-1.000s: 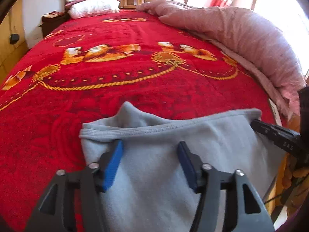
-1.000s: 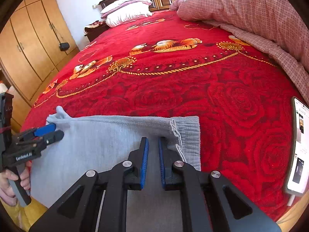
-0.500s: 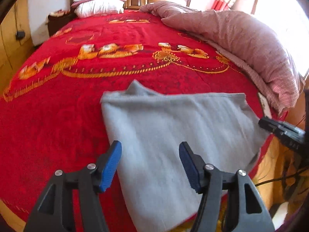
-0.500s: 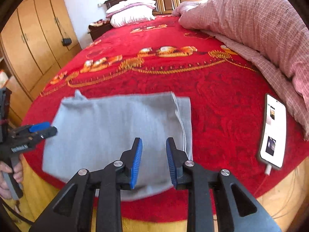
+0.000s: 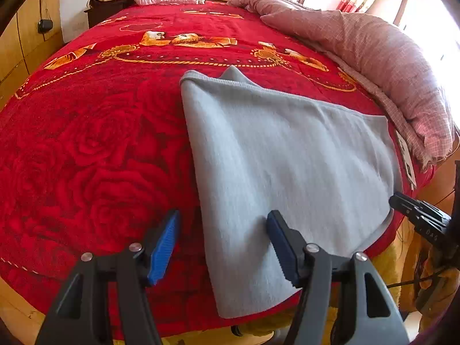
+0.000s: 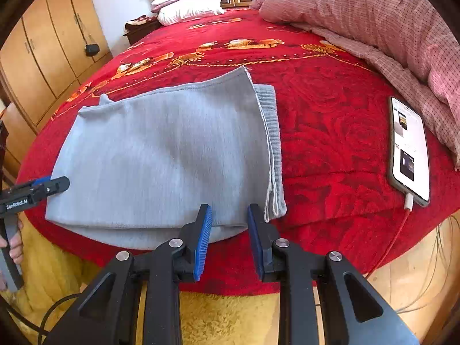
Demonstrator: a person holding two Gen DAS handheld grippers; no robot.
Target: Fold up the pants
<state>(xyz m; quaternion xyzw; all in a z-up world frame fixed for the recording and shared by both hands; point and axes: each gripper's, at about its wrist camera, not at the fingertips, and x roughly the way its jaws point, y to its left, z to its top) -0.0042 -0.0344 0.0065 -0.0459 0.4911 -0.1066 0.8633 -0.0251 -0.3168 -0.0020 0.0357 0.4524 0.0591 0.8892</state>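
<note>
The grey pants (image 6: pixel 172 158) lie folded into a flat rectangle on the red blanket (image 6: pixel 330 115), near the foot of the bed, ribbed waistband at the right edge. My right gripper (image 6: pixel 229 212) hovers open just off the pants' near edge, nothing between its blue pads. In the left wrist view, my left gripper (image 5: pixel 222 221) stands open above the near left corner of the pants (image 5: pixel 287 158), not pressing on them. Each gripper shows in the other's view: the left gripper (image 6: pixel 57 184) at the pants' left end, the right gripper (image 5: pixel 402 201) at their right end.
A phone (image 6: pixel 408 149) on a red charging cable lies on the blanket right of the pants. A pink quilt (image 6: pixel 373 14) is heaped along the right side, and pillows (image 6: pixel 189 3) lie at the headboard. Wooden wardrobes (image 6: pixel 43 57) stand at left. A yellow rug (image 6: pixel 230 316) covers the floor.
Both grippers have drawn back from the pants toward the foot of the bed. The right jaws, nearly shut a second ago, have opened. The pants now lie flat, further off.
</note>
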